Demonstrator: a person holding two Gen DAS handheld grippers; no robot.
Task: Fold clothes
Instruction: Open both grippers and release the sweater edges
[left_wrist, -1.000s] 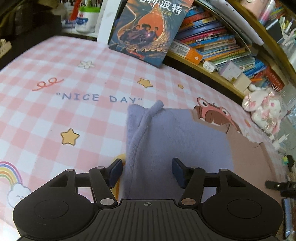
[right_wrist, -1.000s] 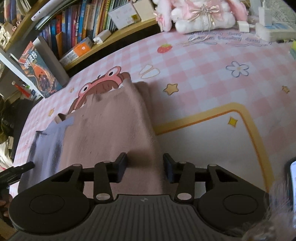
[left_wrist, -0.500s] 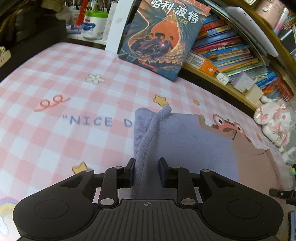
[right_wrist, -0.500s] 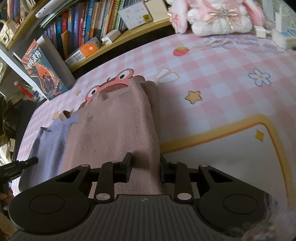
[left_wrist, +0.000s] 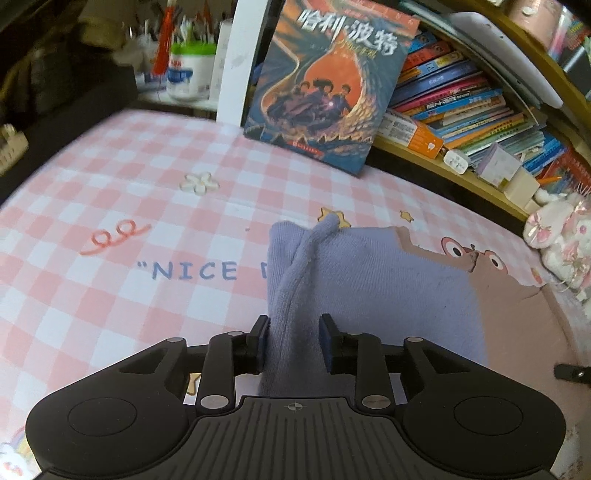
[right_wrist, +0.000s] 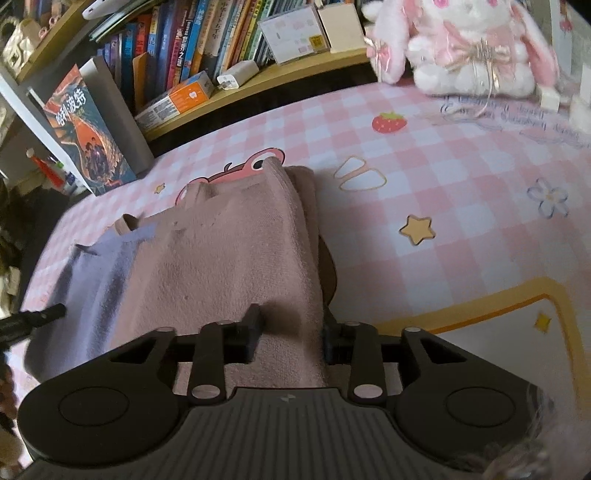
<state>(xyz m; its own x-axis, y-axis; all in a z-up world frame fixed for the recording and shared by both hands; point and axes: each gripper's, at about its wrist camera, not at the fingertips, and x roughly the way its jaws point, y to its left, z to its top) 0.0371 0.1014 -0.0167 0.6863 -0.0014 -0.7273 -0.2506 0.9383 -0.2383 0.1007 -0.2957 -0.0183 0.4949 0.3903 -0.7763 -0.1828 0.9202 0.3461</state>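
Observation:
A soft garment lies folded on the pink checked mat (left_wrist: 110, 295), its left part purple (left_wrist: 369, 280) and its right part dusty pink (right_wrist: 229, 266). My left gripper (left_wrist: 294, 341) holds a raised ridge of the purple edge; the cloth touches both pads while the jaws are opening. My right gripper (right_wrist: 291, 328) sits at the near right edge of the pink part. Its jaws are opening too, the cloth lies loose between them, and a shadowed gap shows beside the left finger (right_wrist: 255, 325). Each gripper's tip shows at the edge of the other's view.
A large book (left_wrist: 325, 85) leans upright at the mat's far edge, with a white jar (left_wrist: 190, 70) to its left. A low shelf of books (right_wrist: 207, 55) runs behind. A pink plush rabbit (right_wrist: 476, 44) sits at the far right. Bare mat lies on both sides.
Both grippers closed on the garment's near edge, then widened again. The garment slid away from me: its purple part now covers "DAY" and its pink part hides more of the printed frog.

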